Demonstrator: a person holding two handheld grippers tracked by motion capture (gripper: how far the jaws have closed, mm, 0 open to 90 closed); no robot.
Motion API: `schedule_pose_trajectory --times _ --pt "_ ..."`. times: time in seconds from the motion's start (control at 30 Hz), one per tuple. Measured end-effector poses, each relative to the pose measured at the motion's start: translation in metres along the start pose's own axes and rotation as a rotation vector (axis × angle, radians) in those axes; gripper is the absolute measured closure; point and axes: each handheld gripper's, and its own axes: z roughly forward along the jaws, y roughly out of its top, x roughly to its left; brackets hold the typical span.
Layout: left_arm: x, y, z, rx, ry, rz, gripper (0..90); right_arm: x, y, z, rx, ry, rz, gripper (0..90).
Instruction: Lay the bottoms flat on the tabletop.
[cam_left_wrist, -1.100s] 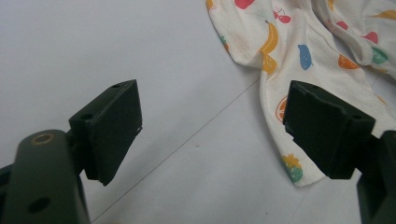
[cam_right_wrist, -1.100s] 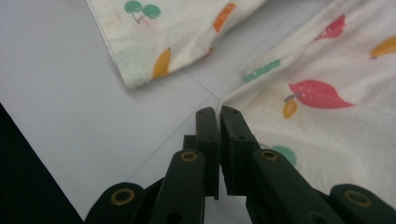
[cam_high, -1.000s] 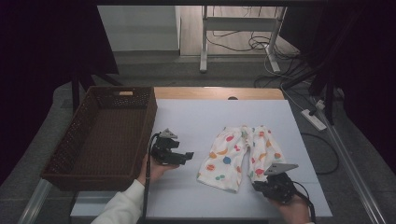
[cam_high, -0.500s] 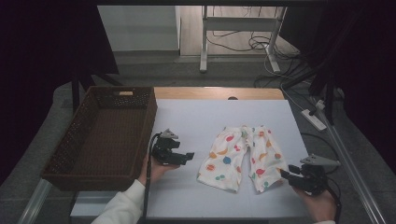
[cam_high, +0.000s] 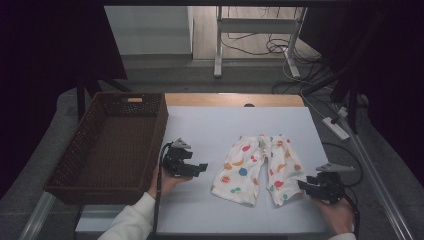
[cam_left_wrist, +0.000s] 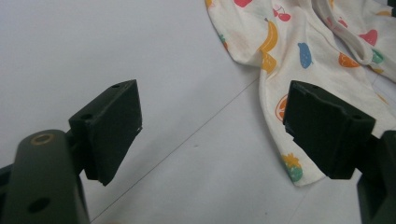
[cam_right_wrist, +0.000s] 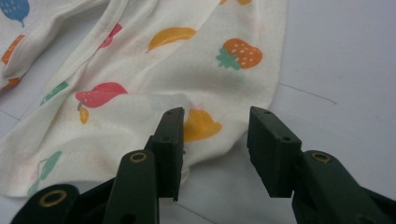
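Cream fruit-print cotton shorts (cam_high: 260, 167) lay flat, centre-right of frame, on grey table (cam_high: 210, 125) | right gripper (cam_right_wrist: 215, 144) jaws apart, straddling hem corner | left gripper (cam_left_wrist: 210, 135) jaws apart, beside other leg | risk: shallow bite might slip off thin hem | versus earlier: right gripper had shifted outward; left unchanged.

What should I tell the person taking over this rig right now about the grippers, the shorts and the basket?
Left hand-held gripper: open, holding nothing, on the table left of the fruit-print shorts.
Right hand-held gripper: open, at the hem of the shorts' right leg, cloth between its jaws but not clamped.
The shorts lie spread flat mid-table, waistband away from the person. The wicker basket sits at the table's left, nothing in it.
Done: nothing grasped or folded yet.
Left: probably grip the shorts, fold them, move them to the basket.
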Motion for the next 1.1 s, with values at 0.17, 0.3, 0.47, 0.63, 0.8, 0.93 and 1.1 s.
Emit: schedule_pose_trajectory --times 0.17,0.3,0.47,0.63,0.8,0.93,1.1 --pt "0.001 0.000 -0.001 -0.001 0.002 -0.002 18.6 0.002 -0.002 0.004 0.036 0.011 -0.003 74.9" --pt "0.001 0.000 -0.001 -0.003 0.003 -0.002 18.6 0.003 -0.005 0.000 0.053 0.025 -0.009 87.5" --pt "0.001 0.000 -0.002 -0.005 0.003 -0.001 18.6 0.005 -0.006 -0.017 0.030 0.011 -0.009 87.7" --pt "0.001 0.000 -0.002 -0.004 0.004 -0.002 18.5 0.008 -0.007 -0.033 0.008 -0.007 -0.015 85.2" --pt "0.001 0.000 -0.002 -0.005 0.005 -0.001 18.5 0.012 -0.010 -0.034 0.002 -0.026 -0.016 66.2" --pt "0.001 0.000 -0.002 -0.006 0.005 -0.001 18.5 0.018 -0.012 -0.047 -0.022 -0.013 -0.028 65.5" --pt "0.001 0.001 -0.002 -0.007 0.003 0.001 18.5 0.026 -0.018 -0.049 0.020 0.017 -0.074 63.0"
